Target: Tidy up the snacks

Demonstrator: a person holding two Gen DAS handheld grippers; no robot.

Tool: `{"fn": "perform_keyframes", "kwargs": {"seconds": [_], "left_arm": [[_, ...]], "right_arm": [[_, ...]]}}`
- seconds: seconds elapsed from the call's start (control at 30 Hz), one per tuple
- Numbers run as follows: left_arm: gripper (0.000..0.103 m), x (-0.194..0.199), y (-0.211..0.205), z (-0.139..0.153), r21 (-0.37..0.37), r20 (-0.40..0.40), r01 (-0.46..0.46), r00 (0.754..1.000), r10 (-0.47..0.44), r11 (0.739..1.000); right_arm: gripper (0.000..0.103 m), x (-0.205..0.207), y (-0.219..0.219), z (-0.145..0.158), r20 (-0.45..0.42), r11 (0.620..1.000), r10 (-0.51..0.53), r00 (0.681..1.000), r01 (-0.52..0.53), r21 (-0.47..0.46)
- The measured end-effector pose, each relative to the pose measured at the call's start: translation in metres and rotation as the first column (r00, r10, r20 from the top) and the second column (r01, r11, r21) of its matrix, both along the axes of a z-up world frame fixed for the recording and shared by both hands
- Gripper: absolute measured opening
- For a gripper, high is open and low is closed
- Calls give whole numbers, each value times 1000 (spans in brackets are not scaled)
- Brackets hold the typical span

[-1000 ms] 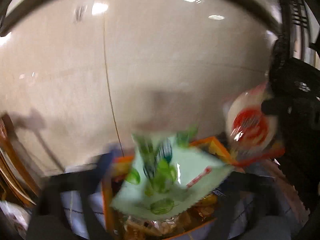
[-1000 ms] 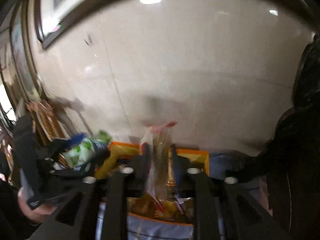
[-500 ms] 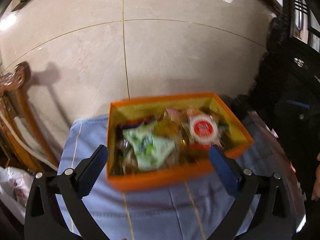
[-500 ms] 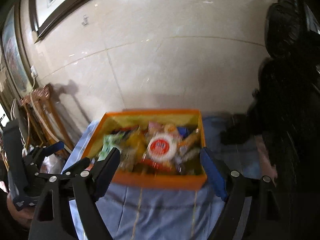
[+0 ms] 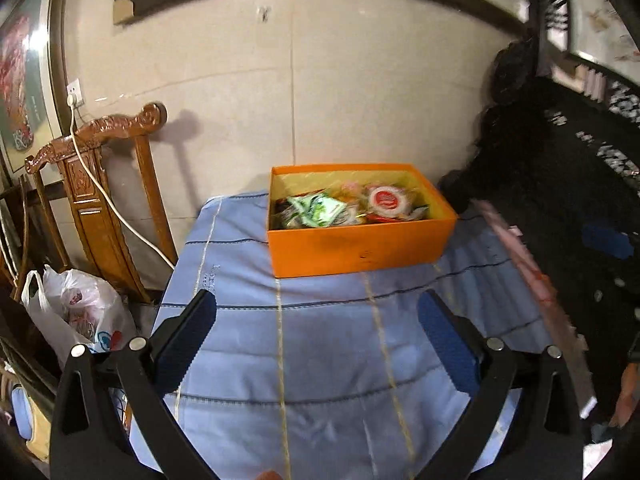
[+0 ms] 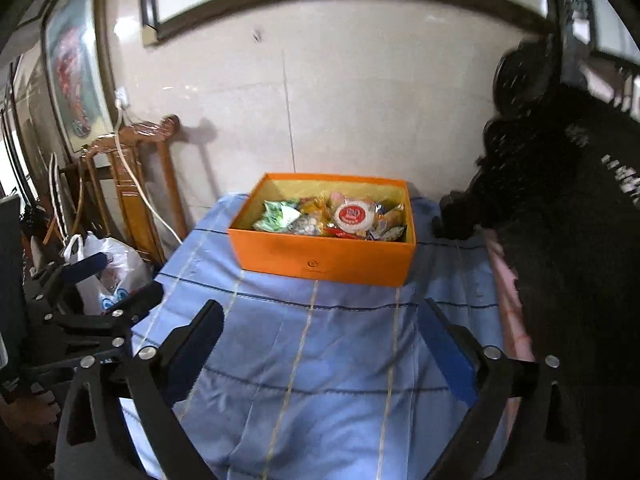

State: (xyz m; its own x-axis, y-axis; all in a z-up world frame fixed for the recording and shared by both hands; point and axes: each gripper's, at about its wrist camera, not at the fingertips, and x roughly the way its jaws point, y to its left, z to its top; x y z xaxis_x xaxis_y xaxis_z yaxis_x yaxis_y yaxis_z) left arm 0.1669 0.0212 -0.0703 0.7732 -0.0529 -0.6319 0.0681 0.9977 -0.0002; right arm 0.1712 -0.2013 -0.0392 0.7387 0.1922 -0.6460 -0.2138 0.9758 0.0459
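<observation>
One blue cloth (striped) under marble wall.

open orange box on the blue cloth, holding mixed snack packets.

We see a matt orange box, cardboard perhaps, holding glossy plastic snack packets, on a quilted blue cloth. Beside it stand a carved, varnished wooden chair and a polished stone wall.
</observation>
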Motion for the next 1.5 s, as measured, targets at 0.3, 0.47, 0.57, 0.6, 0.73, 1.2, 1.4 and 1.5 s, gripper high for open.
{"fn": "perform_keyframes", "kwargs": {"seconds": [0.3,0.47,0.57,0.6,0.73,1.2,1.4,1.5], "left_arm": [[99,-109,5,63,-3,61,110,992,-109,994],[99,-152,11,77,14,61,79,995,-80,997],[99,-161,18,77,15,47,45,998,-45,999],[99,-162,20,78,9,39,39,998,-39,999],[99,-163,24,80,11,40,8,999,-9,1000],[99,-156,10,76,70,69,-44,997,39,997],[99,-157,6,77,72,88,-23,996,17,997],[99,-154,5,74,74,63,-17,998,13,997]], "right_arm": [[99,-128,8,44,117,992,-102,988,109,-61],[99,-177,12,47,152,990,-118,981,128,-56],[99,-188,13,47,161,990,-115,980,126,-63],[99,-190,12,47,161,990,-116,980,127,-61],[99,-191,3,47,157,989,-127,979,138,-57],[99,-188,-20,34,108,986,-152,982,159,-55],[99,-189,-24,34,112,985,-155,982,162,-56],[99,-189,-22,36,118,984,-158,980,166,-60]]}}
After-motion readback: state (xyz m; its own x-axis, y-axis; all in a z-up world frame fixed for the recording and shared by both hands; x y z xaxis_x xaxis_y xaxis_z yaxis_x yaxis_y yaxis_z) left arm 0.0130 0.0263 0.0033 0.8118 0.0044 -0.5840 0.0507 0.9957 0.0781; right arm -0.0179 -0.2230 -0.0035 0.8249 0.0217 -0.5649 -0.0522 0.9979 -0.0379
